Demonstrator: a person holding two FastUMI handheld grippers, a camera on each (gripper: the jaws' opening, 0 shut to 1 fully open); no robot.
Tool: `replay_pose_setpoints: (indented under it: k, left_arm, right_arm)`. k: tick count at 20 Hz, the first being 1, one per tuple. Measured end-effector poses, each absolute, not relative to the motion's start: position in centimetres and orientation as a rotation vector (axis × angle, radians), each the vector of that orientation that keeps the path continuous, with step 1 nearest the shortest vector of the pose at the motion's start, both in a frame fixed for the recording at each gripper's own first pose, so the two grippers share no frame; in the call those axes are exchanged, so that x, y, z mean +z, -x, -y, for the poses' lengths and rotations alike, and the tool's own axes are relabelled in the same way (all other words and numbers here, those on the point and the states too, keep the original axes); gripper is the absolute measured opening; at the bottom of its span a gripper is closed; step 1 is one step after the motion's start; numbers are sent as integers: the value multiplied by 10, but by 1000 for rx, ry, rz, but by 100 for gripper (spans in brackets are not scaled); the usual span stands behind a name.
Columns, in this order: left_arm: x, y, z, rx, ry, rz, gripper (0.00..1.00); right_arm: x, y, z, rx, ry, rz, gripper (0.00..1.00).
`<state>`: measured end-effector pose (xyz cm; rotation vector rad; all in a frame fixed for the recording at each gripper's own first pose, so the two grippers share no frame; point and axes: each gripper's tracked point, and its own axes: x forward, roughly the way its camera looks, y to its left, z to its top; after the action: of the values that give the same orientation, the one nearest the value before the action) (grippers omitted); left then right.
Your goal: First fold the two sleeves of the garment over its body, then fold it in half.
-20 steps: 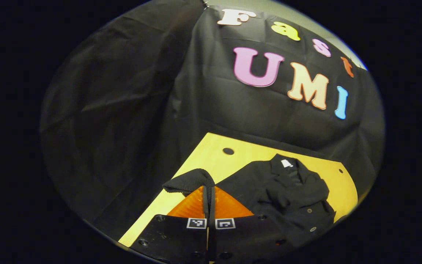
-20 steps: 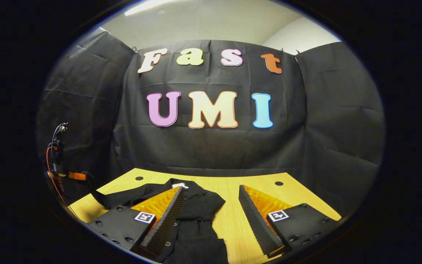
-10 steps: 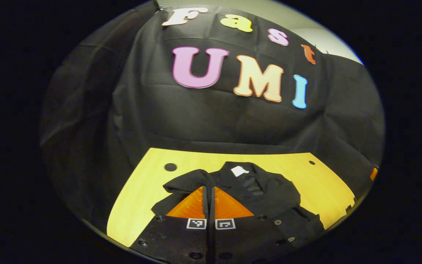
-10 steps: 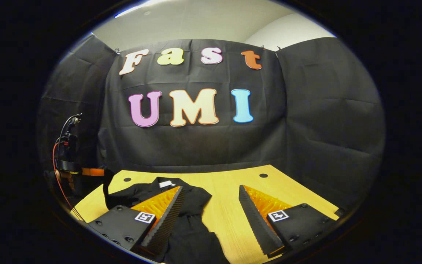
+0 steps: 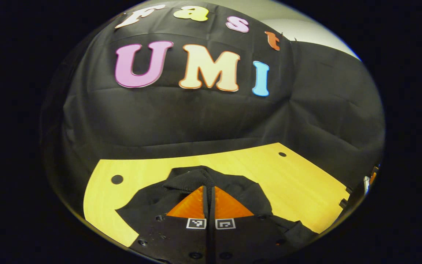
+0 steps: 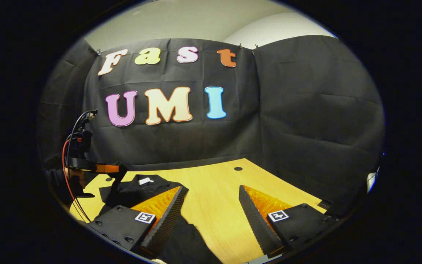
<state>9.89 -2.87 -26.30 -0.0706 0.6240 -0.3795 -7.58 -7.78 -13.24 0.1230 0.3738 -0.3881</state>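
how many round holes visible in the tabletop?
2. In the left gripper view, one hole sits near the table's far left corner, left of the garment; the other hole is near the far right corner. More may be hidden under the garment.

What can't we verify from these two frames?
- Left gripper view: how the garment lies under the left gripper; its body blocks the near part, and the lifted sleeve covers the collar area.
- Right gripper view: the garment's near hem, cut off behind the right gripper.
- Right gripper view: the far gripper's pinch on cloth, too small.
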Motion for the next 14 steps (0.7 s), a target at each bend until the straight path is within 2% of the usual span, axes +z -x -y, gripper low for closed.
replay_pose_setpoints:
  k: [9, 12, 13, 14]
  left_arm:
    - [-297, -103, 102, -468, 38, -719, 0]
    - [-309, -113, 95, -396, -29, -745, 0]
    - [-303, -114, 93, -390, -7, -730, 5]
    - [-294, -117, 91, -370, 16, -694, 35]
  right_arm:
    - [-133, 112, 99, -473, -135, -386, 96]
    - [-135, 115, 95, -459, -144, -395, 96]
    - [-135, 115, 94, -448, -145, -397, 95]
    - [-137, 114, 93, -434, -142, -399, 95]
